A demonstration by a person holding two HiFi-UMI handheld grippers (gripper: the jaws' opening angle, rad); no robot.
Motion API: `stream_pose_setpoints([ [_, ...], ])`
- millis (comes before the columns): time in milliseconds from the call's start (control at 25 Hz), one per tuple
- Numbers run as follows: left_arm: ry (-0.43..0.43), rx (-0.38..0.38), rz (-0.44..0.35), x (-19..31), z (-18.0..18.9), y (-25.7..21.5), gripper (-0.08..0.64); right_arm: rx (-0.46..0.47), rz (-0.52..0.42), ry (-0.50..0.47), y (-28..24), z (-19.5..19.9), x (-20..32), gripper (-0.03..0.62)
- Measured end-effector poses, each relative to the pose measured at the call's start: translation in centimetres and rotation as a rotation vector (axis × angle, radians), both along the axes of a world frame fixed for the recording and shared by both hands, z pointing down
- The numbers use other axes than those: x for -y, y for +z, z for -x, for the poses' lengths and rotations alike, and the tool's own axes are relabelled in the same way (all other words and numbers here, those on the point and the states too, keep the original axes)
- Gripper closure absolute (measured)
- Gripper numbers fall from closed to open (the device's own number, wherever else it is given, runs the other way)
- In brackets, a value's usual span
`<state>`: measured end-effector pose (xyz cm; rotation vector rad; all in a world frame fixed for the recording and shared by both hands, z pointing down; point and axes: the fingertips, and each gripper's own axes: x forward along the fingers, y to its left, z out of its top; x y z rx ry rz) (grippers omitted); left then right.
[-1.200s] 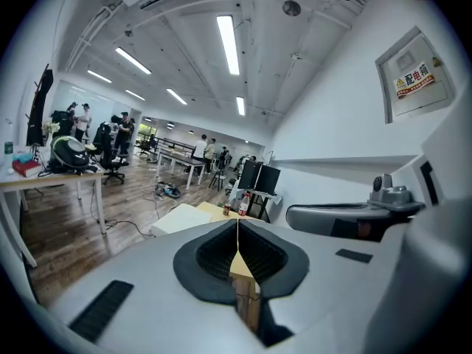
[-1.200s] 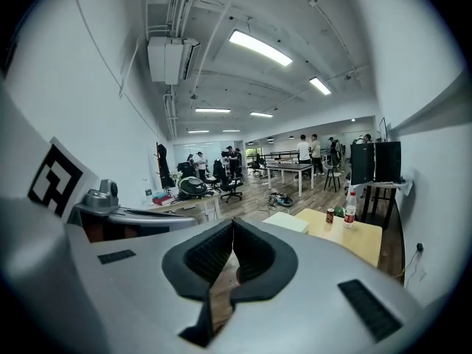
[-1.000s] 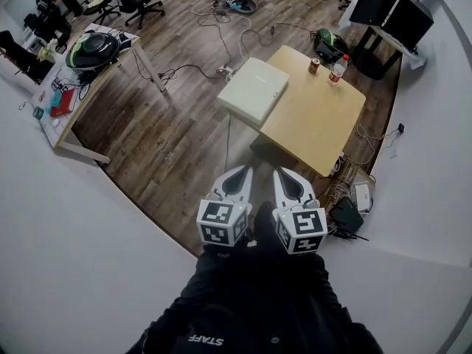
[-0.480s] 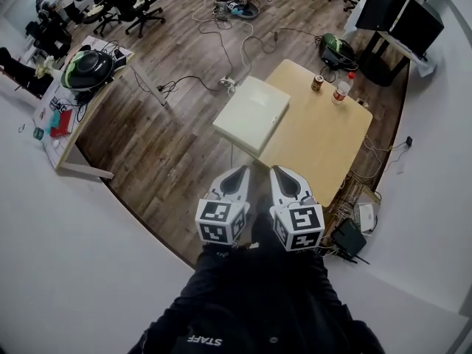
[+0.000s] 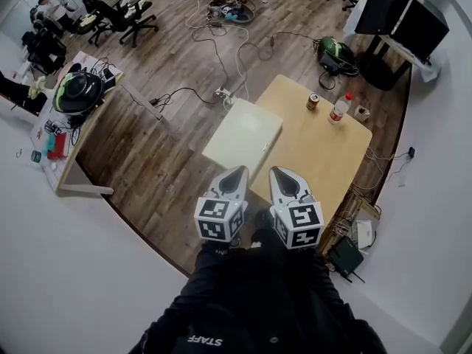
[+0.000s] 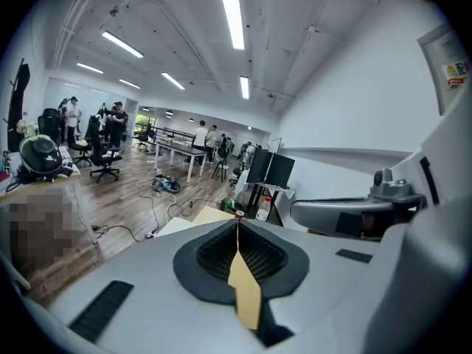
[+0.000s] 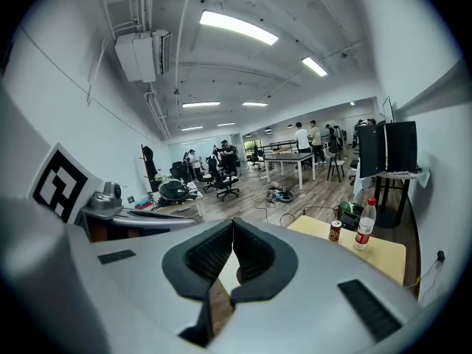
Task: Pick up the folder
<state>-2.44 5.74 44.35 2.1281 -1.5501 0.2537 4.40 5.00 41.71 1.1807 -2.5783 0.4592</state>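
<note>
**Empty-jawed left gripper [image 5: 240, 171] and right gripper [image 5: 276, 171] side by side, folder [image 5: 243, 133] flat at the table's edge**

And there they were, both tongs held out level in front of the person's dark sleeves [image 5: 251, 293], marker cubes up and noses toward the wooden table [image 5: 324, 157]. The left gripper's own view showed its black ribbed pads pressed together at the tip with nothing caught between them. Same story on the right: jaws met at the point, clenched on air.

The folder, pale and flat, lay just beyond the two tips in the head view, clear of both. It sat at the table's left edge and reached out past it over the plank floor [image 5: 147, 161]. What carried that overhanging part could not be made out.

Farther back on the tabletop stood a can [image 5: 313, 102] and, just beside it, a clear bottle [image 5: 339, 109] with a red cap, both well apart from the folder.

Around the edges, cables [image 5: 221, 43] trailed across the floor, a cluttered desk [image 5: 70, 135] stood off to the left, office chairs [image 5: 125, 9] sat behind it, and dark monitors [image 5: 402, 17] filled the far right corner.
</note>
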Motion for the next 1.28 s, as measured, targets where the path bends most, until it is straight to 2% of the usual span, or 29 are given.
stream_pose_setpoints([
  [280,-0.046,0.014,0.054,3.9,1.1,2.0,0.525,-0.001,0.052,-0.039,2.0,0.2,4.6,0.569],
  [480,-0.054,0.020,0.087,5.3,1.7,3.1,0.526,0.000,0.093,-0.058,3.5,0.5,5.9,0.569],
  [880,-0.047,0.020,0.148,8.1,3.9,5.1,0.525,-0.018,0.160,-0.024,5.7,0.9,8.2,0.569],
  [1280,0.018,0.008,0.284,14.6,9.2,13.0,0.525,-0.069,0.257,0.049,10.5,3.4,13.5,0.569],
])
